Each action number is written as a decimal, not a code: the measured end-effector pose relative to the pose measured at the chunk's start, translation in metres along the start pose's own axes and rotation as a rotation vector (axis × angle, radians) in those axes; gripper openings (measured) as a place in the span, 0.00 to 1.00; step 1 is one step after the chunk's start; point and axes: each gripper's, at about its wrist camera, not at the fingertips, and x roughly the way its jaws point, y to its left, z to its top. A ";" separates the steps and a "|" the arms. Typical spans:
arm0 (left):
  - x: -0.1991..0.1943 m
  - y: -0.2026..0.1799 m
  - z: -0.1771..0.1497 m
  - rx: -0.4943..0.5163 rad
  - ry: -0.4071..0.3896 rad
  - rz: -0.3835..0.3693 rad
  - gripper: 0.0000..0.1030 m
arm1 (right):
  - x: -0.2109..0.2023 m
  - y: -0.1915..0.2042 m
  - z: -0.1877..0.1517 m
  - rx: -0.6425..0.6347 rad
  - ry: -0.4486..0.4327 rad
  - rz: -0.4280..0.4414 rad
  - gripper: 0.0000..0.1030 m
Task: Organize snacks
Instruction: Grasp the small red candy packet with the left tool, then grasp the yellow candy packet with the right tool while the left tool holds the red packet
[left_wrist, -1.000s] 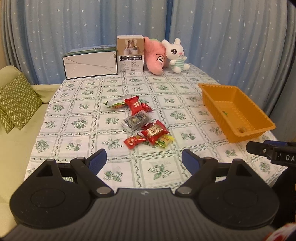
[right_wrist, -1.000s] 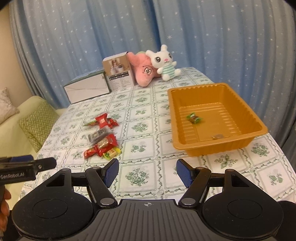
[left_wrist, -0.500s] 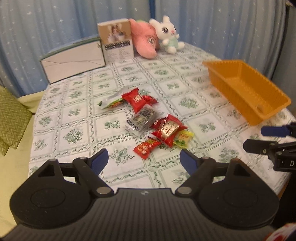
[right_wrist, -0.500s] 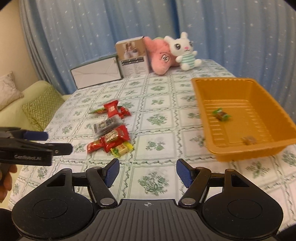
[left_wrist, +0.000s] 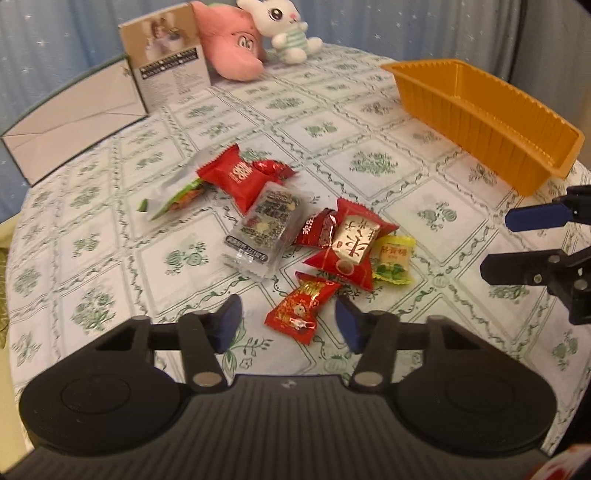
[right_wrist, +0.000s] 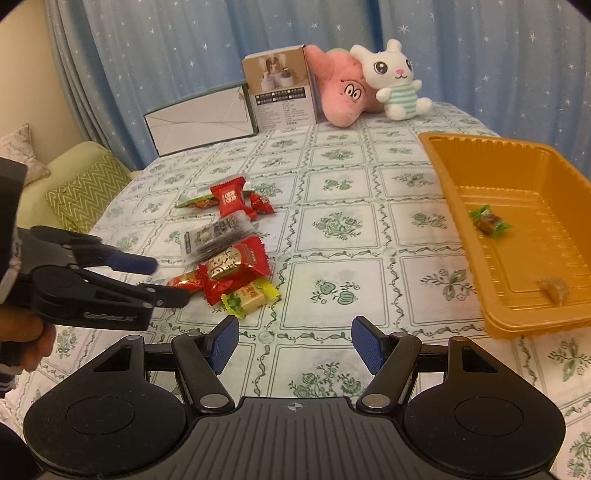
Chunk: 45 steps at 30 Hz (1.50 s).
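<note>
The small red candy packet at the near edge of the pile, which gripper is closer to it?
Left. The left gripper has the small red candy packet between its open fingers, which have just been closing. The right gripper hangs empty over bare tablecloth beside the pile, toward the orange tray.

The left wrist view looks along its own fingers, tilted steeply down, close over the near part of the snack pile (left_wrist: 295, 229) on the table (left_wrist: 110, 243). The orange tray (left_wrist: 491, 122) sits far right in it, and the right gripper (left_wrist: 517, 240) enters at the right edge.

The right wrist view sits further right and somewhat higher, facing across the table toward the curtain (right_wrist: 184, 48). The pile lies left of centre, the tray close at right, and the left gripper (right_wrist: 162, 280) enters at left.

Both views share the pile, the tray, the boxes (right_wrist: 280, 92) and the plush toys (right_wrist: 395, 81) at the far edge.
</note>
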 end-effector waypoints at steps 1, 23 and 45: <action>0.003 0.001 0.000 -0.004 0.002 -0.009 0.44 | 0.002 0.000 0.000 0.001 0.001 0.000 0.66; -0.018 0.015 -0.005 -0.321 -0.110 0.040 0.13 | 0.048 0.023 0.015 0.015 -0.015 -0.004 0.51; -0.011 0.009 -0.017 -0.244 -0.092 0.040 0.50 | 0.058 0.029 0.005 -0.162 0.030 -0.134 0.51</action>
